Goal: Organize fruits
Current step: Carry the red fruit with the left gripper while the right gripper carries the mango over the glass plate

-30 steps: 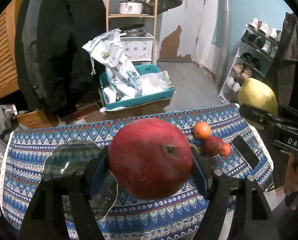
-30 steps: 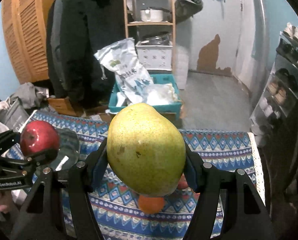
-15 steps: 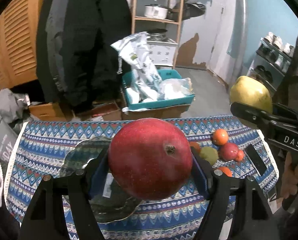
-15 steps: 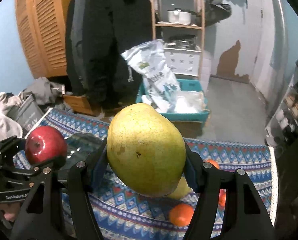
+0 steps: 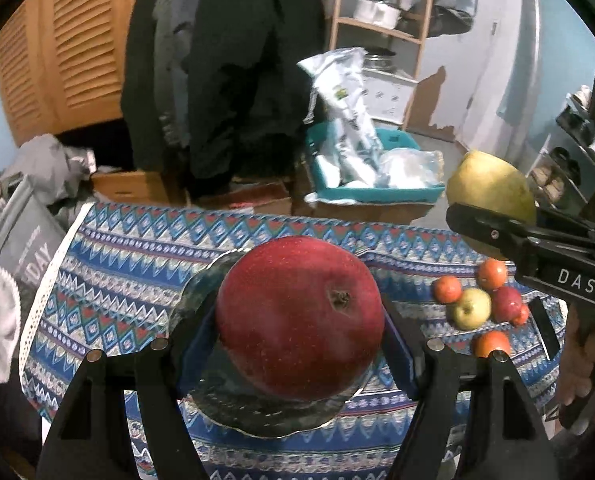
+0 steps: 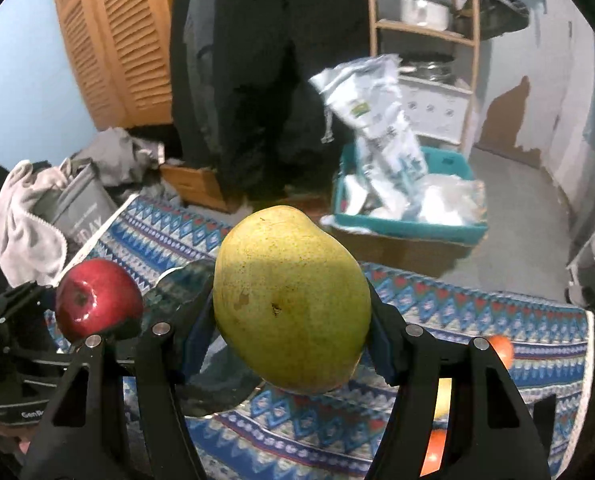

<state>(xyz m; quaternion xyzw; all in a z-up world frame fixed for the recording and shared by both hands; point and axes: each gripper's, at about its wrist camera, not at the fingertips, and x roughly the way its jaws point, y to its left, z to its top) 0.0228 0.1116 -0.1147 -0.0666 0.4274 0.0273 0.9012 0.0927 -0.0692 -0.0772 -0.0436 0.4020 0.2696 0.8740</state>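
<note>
Fruits (image 5: 473, 308) (clustered) lie near tablecloth's (image 5: 129, 280) right edge.

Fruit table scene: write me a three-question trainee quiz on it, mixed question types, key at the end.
1. True or false: the left gripper holds a banana.
2. Which fruit sits between the fingers of the right gripper? A) orange B) yellow-green mango C) red apple
3. Fill in: the loose small fruits lie on the patterned ____, not on the glass plate.

Key:
1. False; it holds the red apple.
2. B
3. tablecloth
</note>
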